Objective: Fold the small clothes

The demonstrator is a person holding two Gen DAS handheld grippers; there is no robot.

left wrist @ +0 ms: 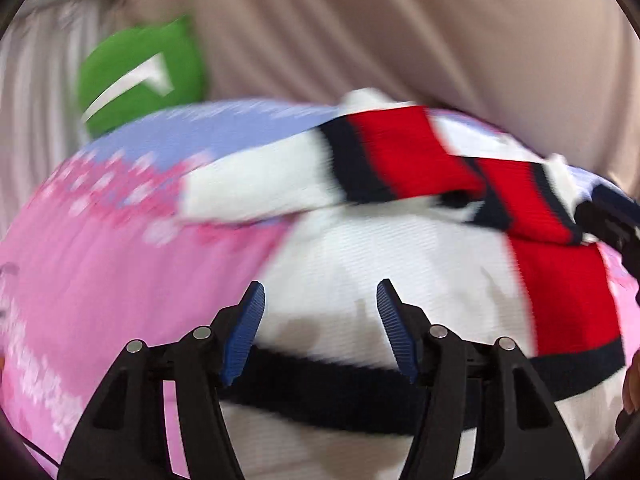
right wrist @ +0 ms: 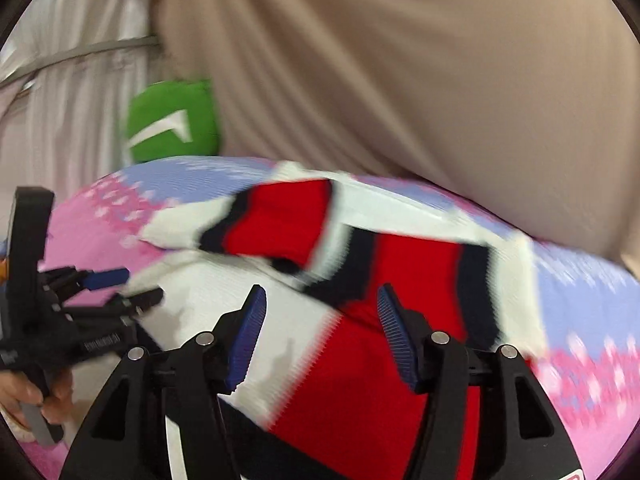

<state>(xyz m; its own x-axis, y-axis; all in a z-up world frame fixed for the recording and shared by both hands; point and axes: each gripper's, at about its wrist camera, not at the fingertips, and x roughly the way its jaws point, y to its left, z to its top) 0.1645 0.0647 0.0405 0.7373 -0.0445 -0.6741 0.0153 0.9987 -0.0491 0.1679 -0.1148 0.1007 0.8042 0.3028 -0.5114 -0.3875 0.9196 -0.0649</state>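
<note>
A small white knit garment (left wrist: 340,256) with red and navy bands lies on a pink and lilac cloth (left wrist: 100,264); its sleeves are folded across the top. It also shows in the right wrist view (right wrist: 400,272). My left gripper (left wrist: 320,296) is open and empty, just above the garment's white body near a navy band. My right gripper (right wrist: 322,300) is open and empty over the red and white part. The left gripper also shows at the left of the right wrist view (right wrist: 120,286). Both views are blurred.
A green cushion (left wrist: 140,76) with a white mark sits behind the cloth, also in the right wrist view (right wrist: 172,120). A beige curtain (right wrist: 400,80) hangs at the back. The pink and lilac cloth (right wrist: 580,320) extends around the garment.
</note>
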